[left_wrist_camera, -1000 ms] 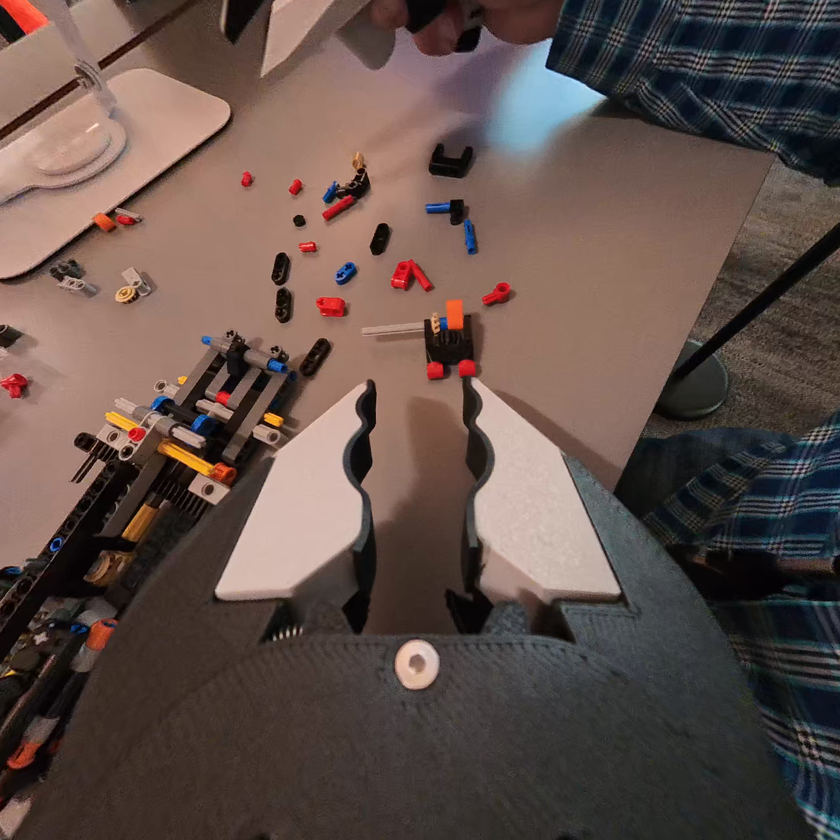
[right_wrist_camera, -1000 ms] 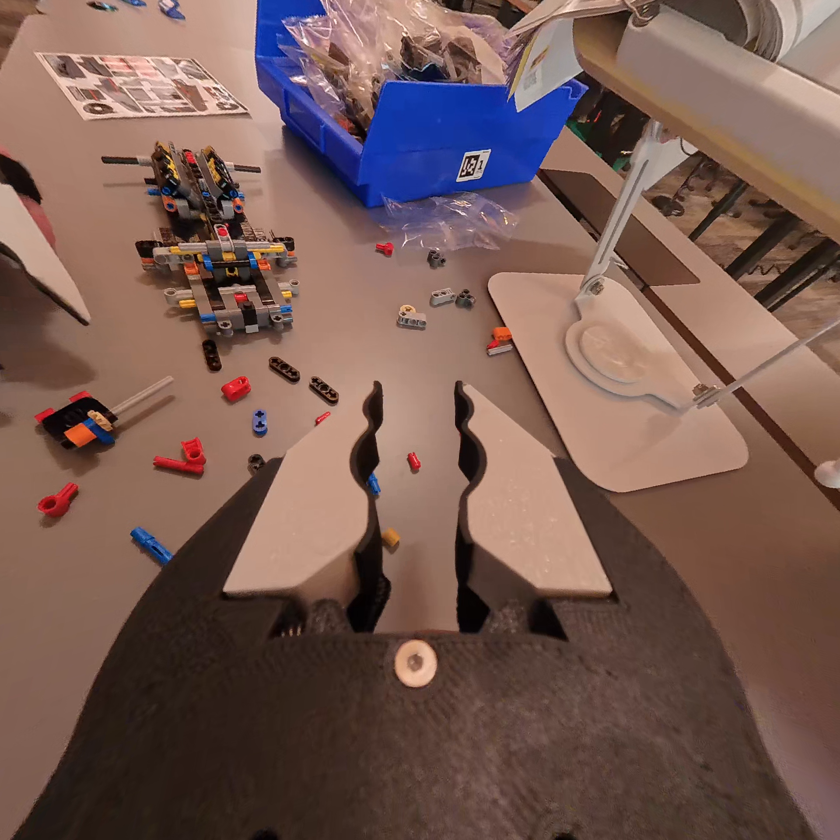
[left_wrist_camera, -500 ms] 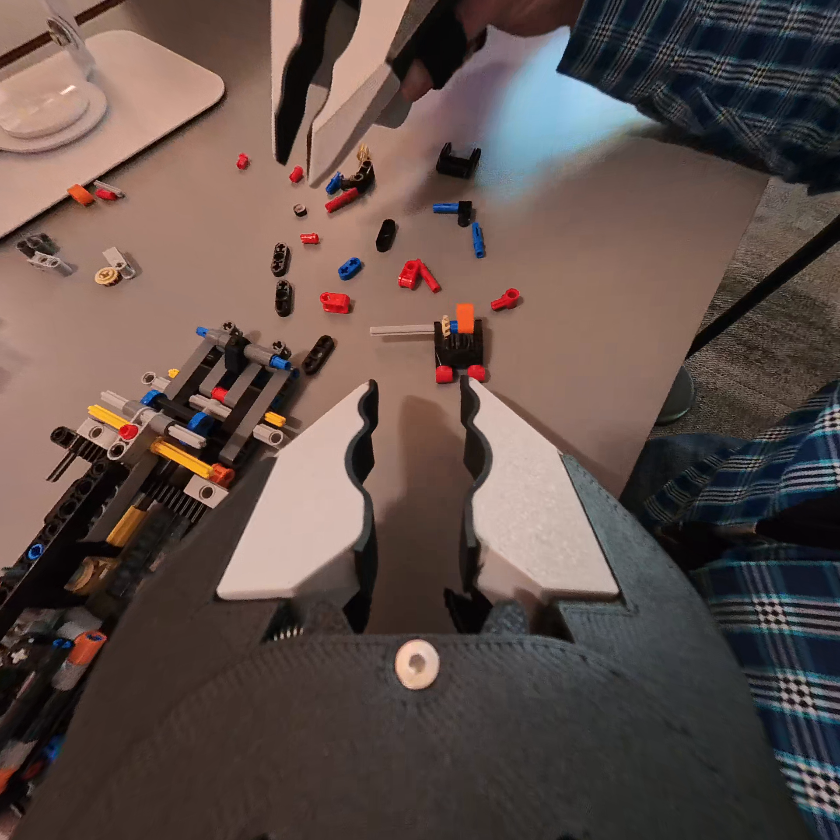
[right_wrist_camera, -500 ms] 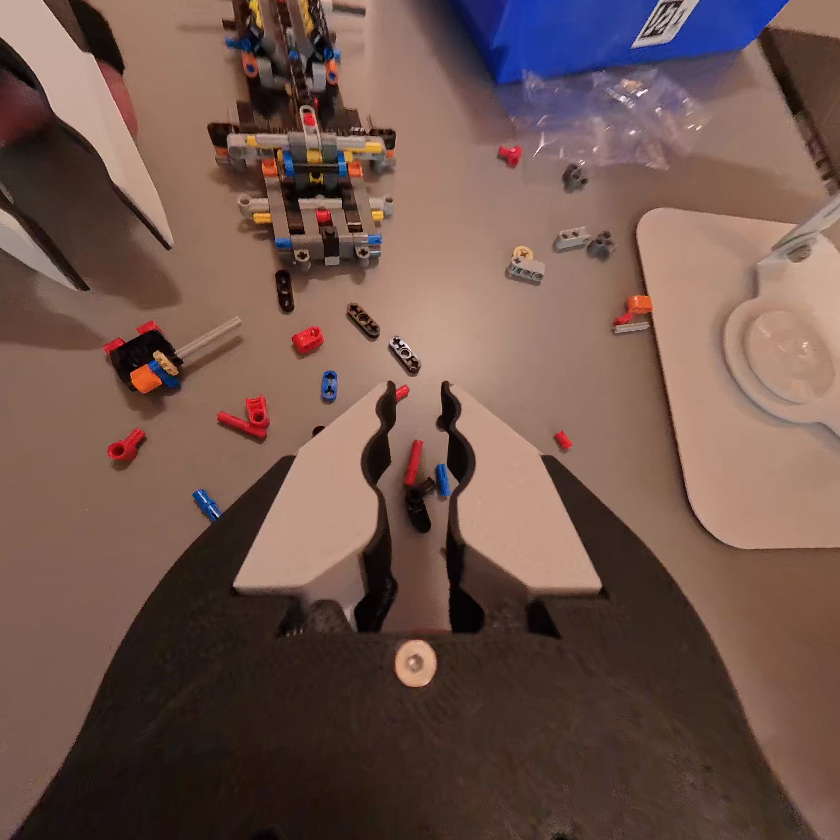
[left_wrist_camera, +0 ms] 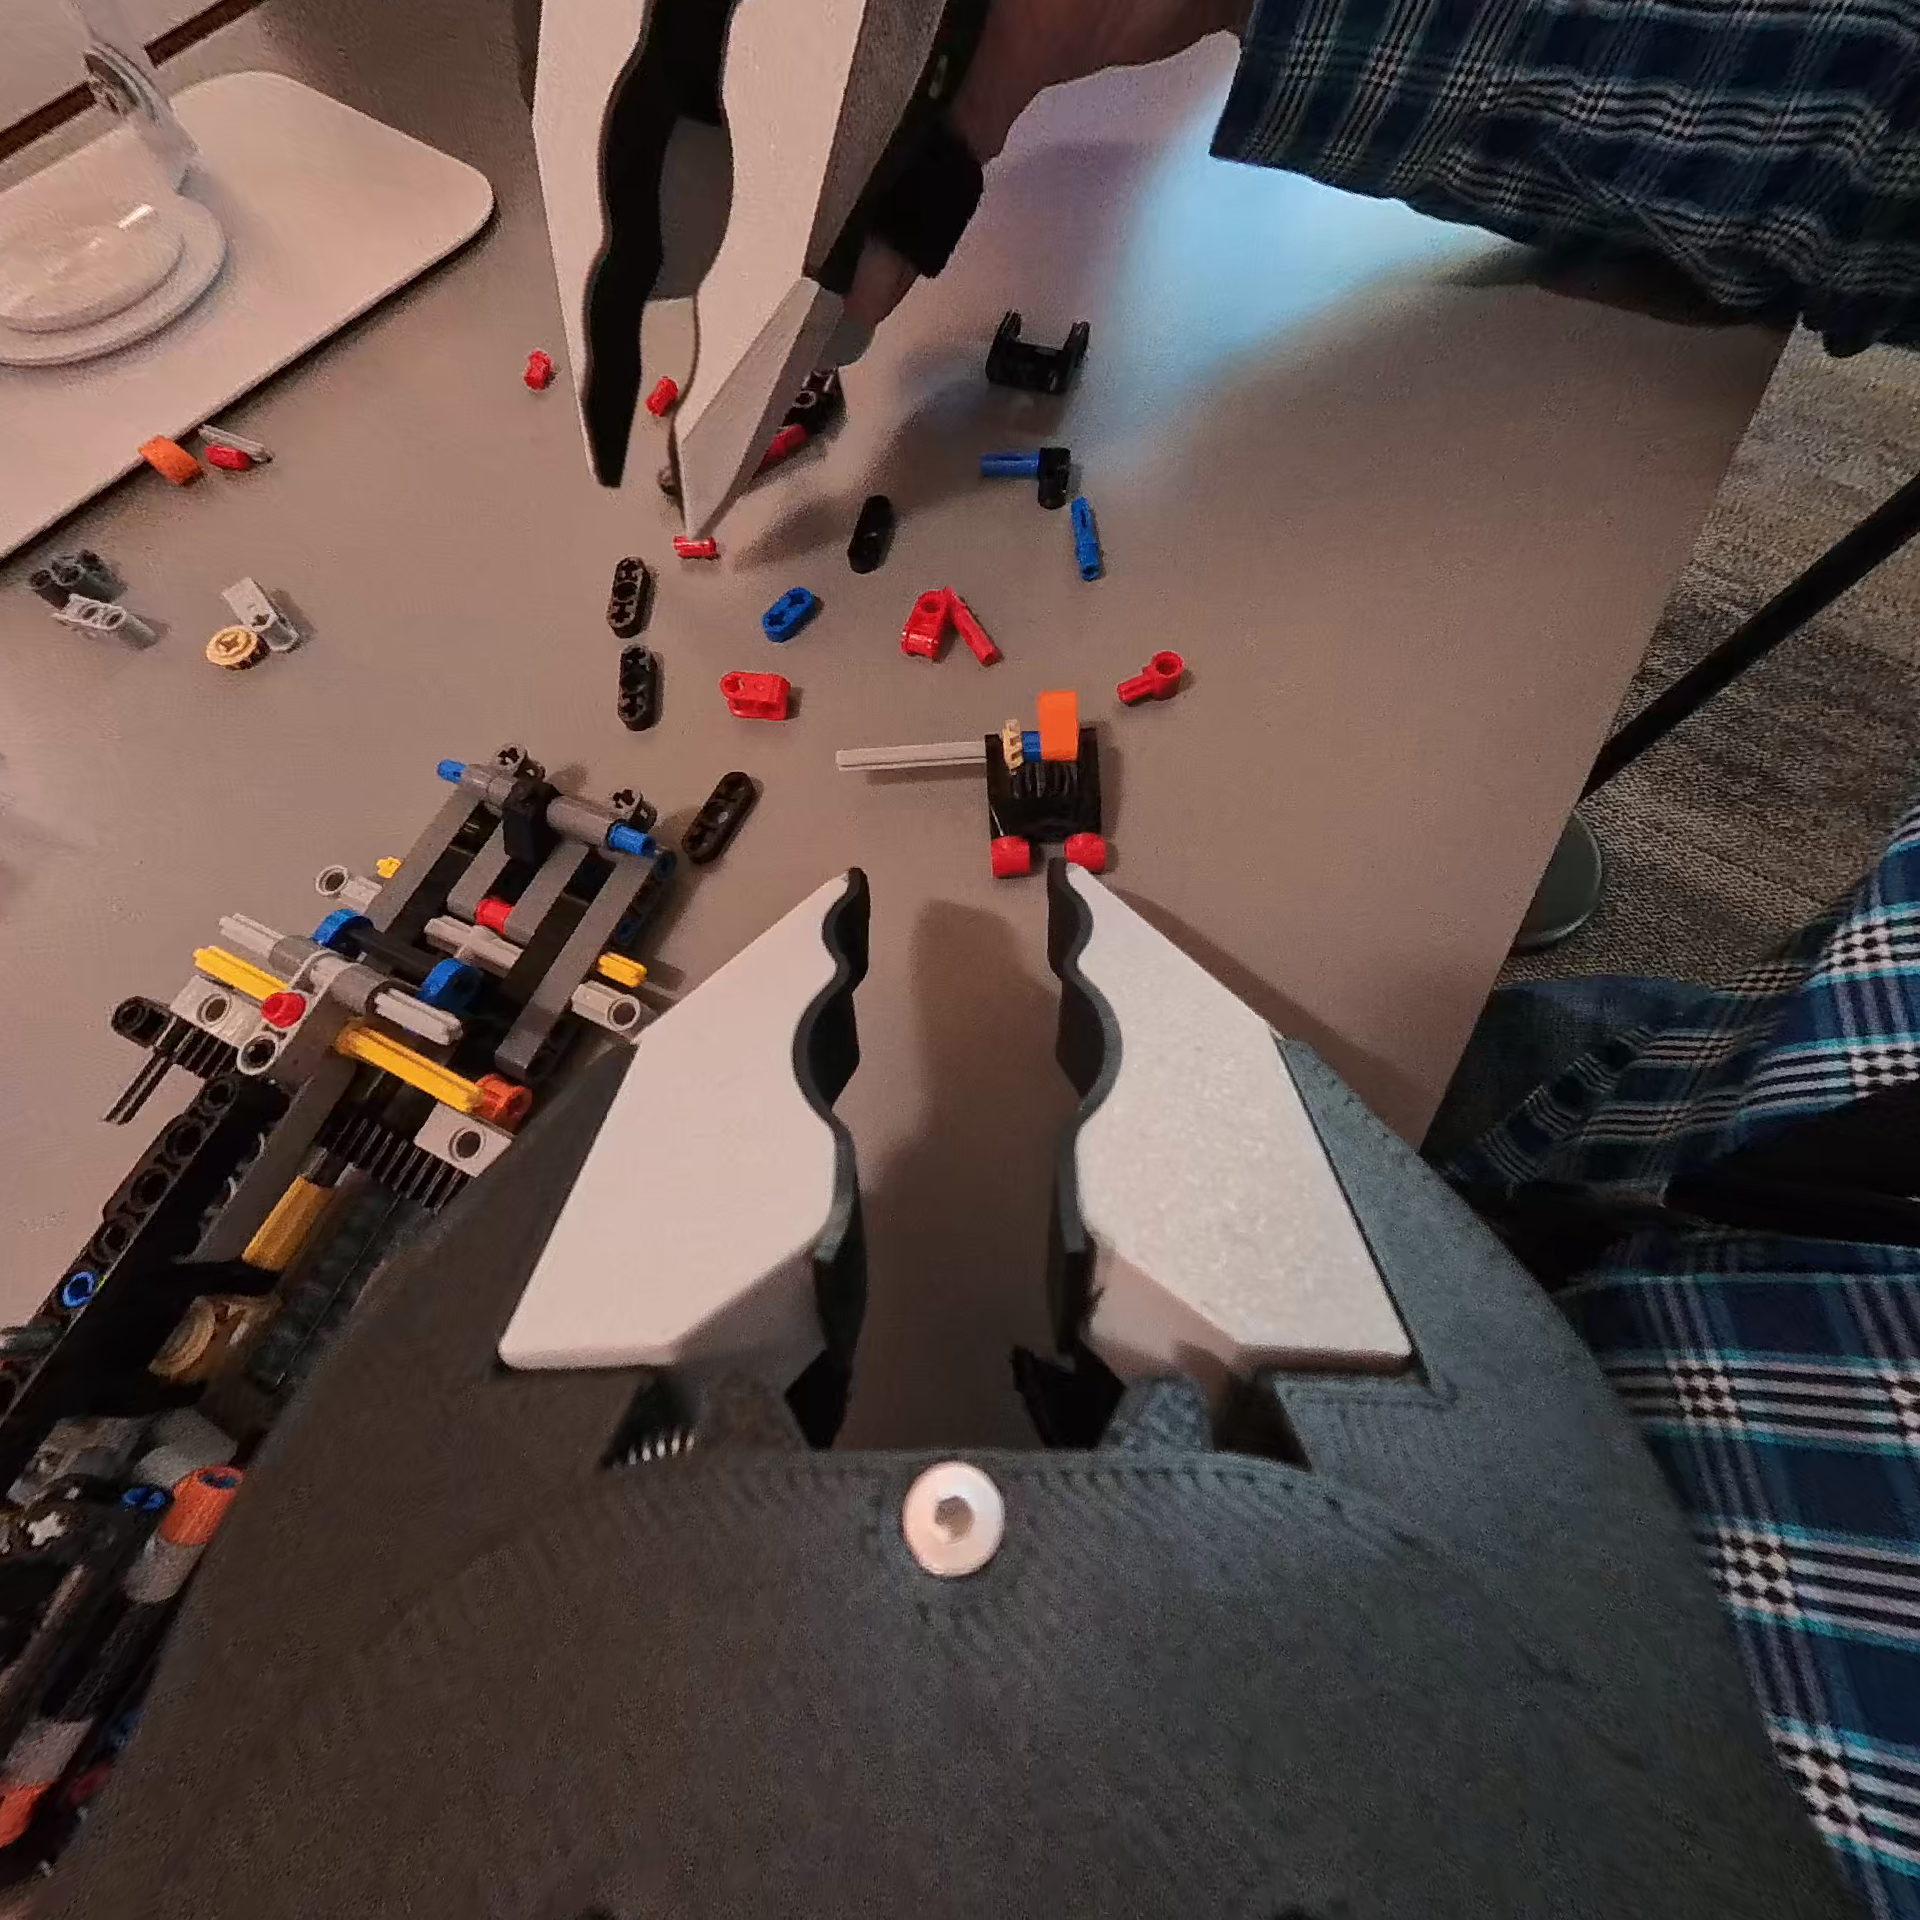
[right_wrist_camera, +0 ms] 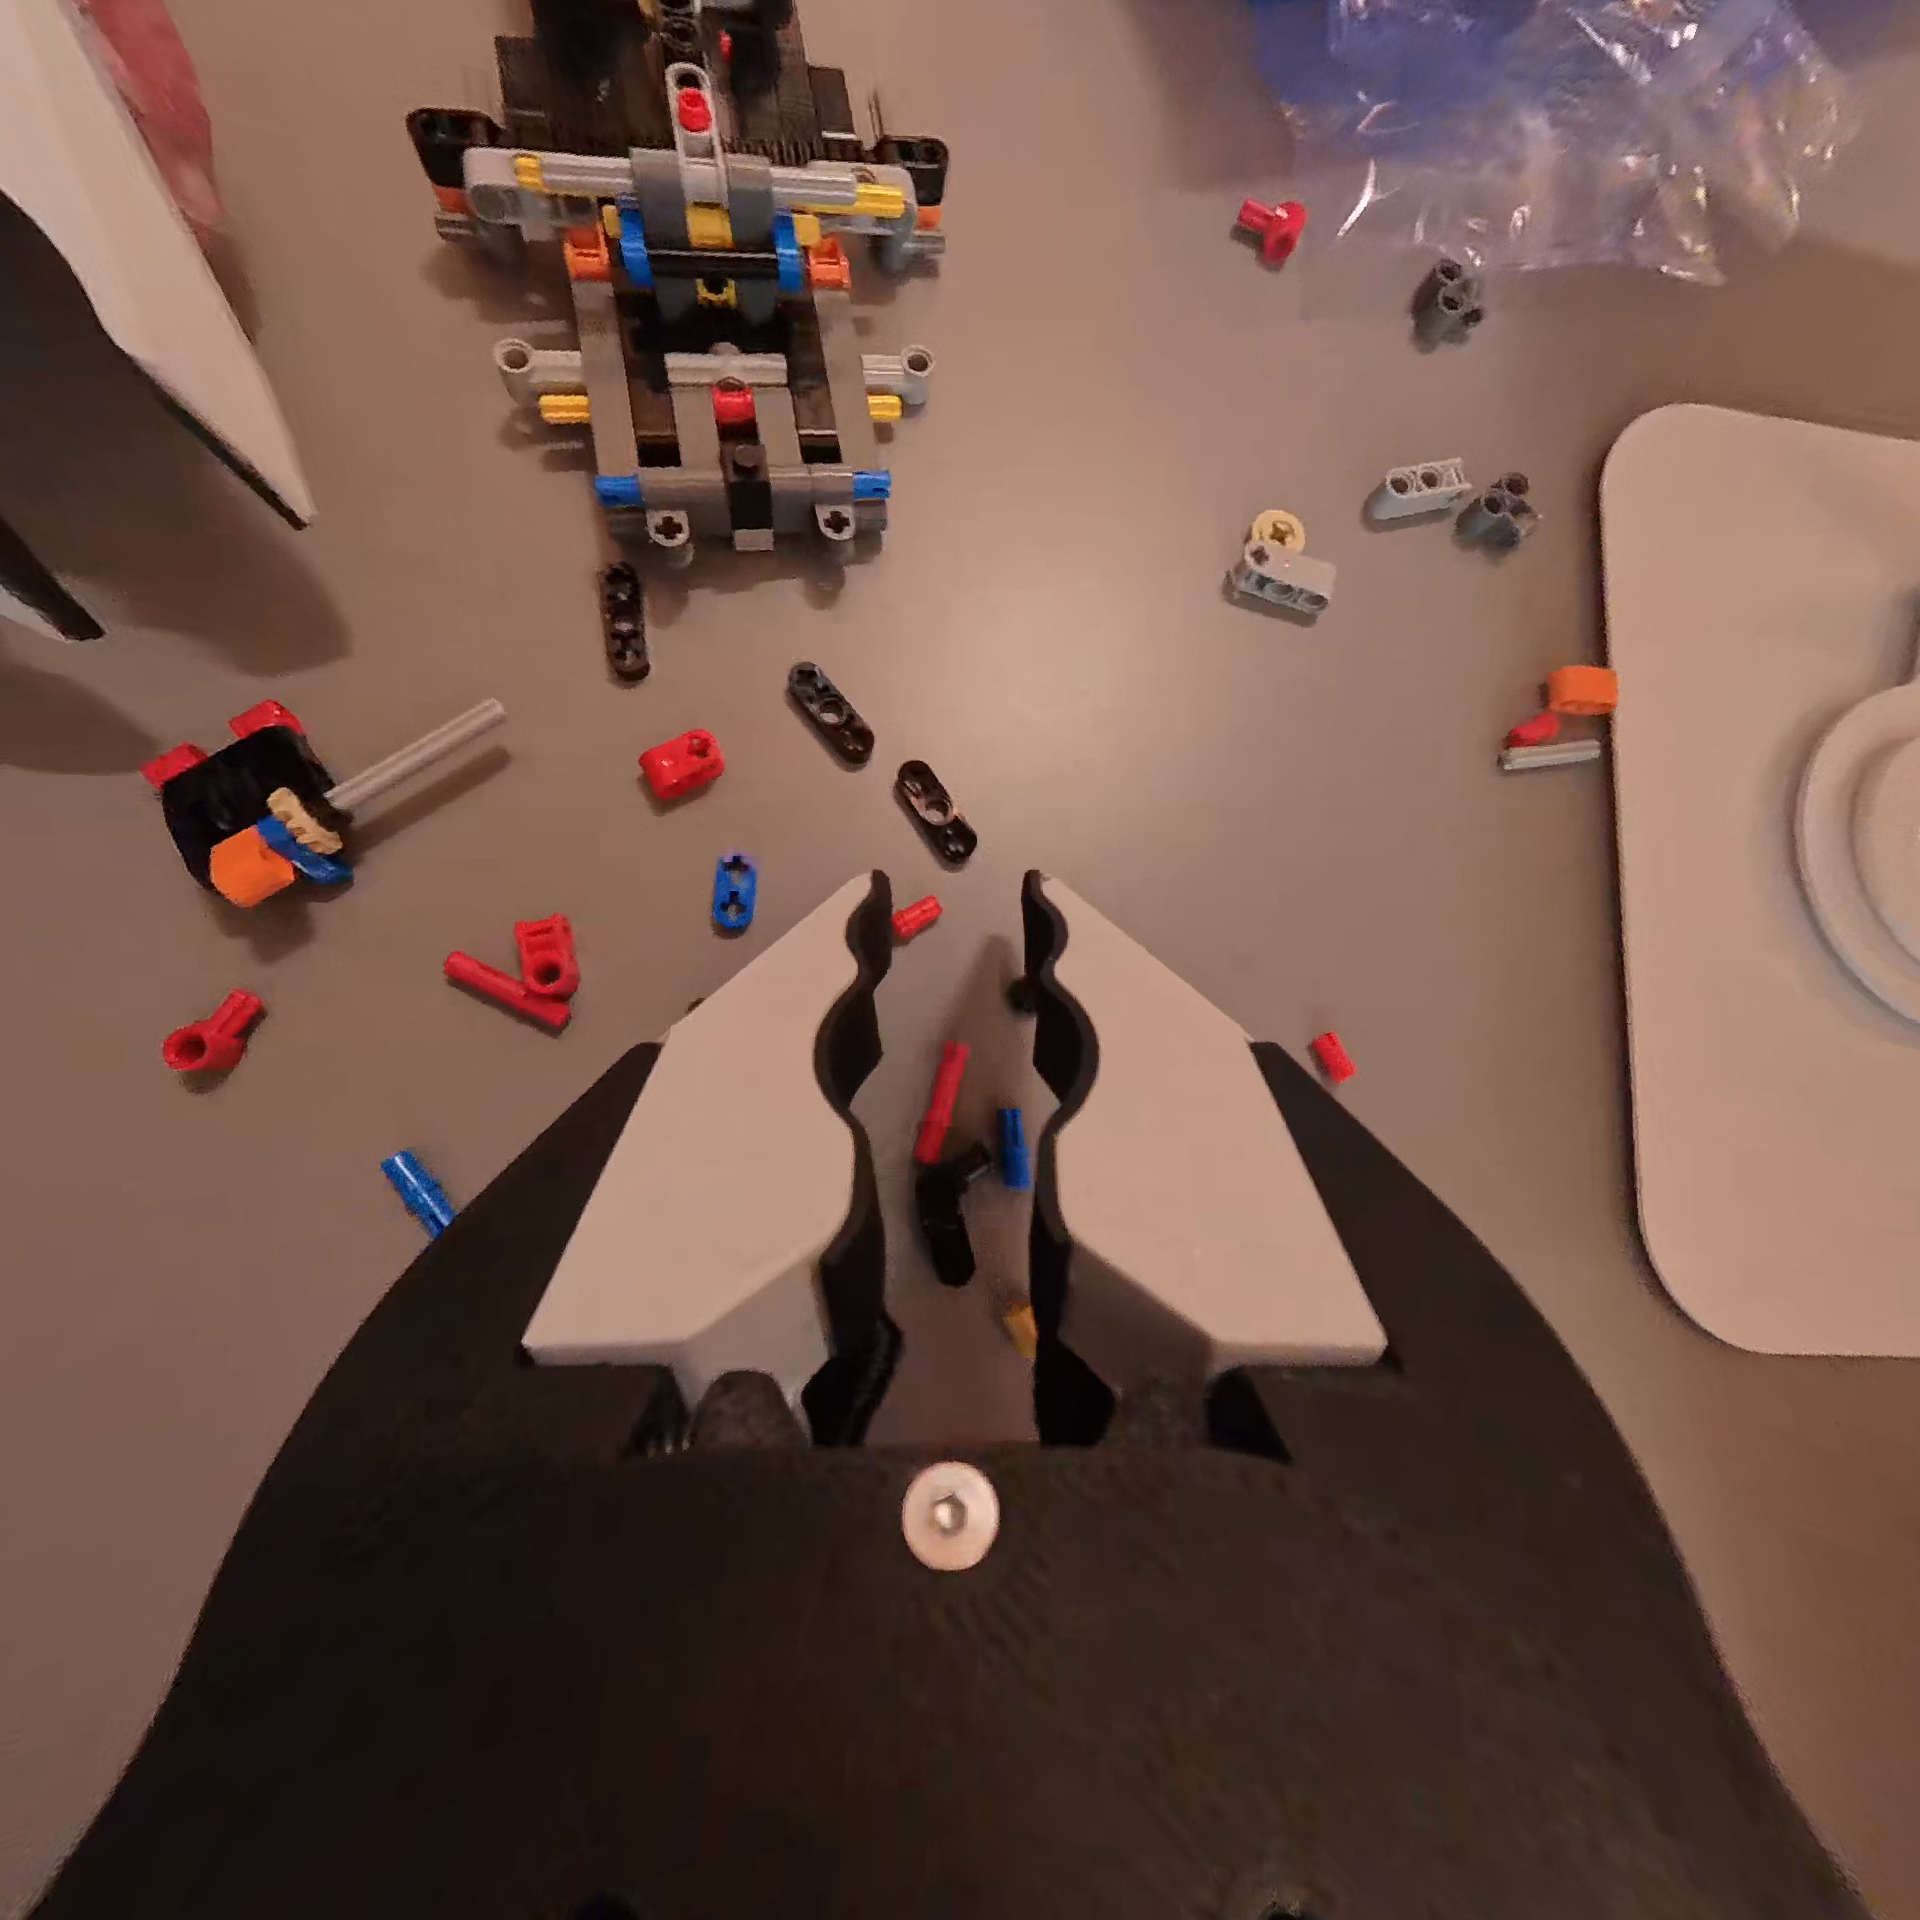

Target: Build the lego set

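The partly built grey, black and yellow Lego chassis (left_wrist_camera: 416, 987) lies on the table left of my left gripper (left_wrist_camera: 956, 883), which is open and empty just above the table. A small black sub-assembly (left_wrist_camera: 1044, 790) with an orange piece, red pins and a grey axle sits just beyond its tips. My right gripper (right_wrist_camera: 956, 883) is open and points down over loose pieces: a red pin (right_wrist_camera: 940, 1101), a black connector (right_wrist_camera: 945, 1216) and a blue pin (right_wrist_camera: 1013, 1143) lie between its fingers. The left wrist view shows the right gripper (left_wrist_camera: 655, 488) with its tips close to the table.
Loose red, blue and black pieces are scattered between chassis (right_wrist_camera: 707, 312) and sub-assembly (right_wrist_camera: 260, 810). A white stand base (right_wrist_camera: 1766, 831) lies to the right, a clear plastic bag (right_wrist_camera: 1558, 135) beyond. The table edge (left_wrist_camera: 1558, 831) and a plaid sleeve (left_wrist_camera: 1558, 135) are to my left gripper's right.
My right gripper has tilted down and dropped toward the loose pieces, its jaws a little narrower. My left gripper has hardly moved.
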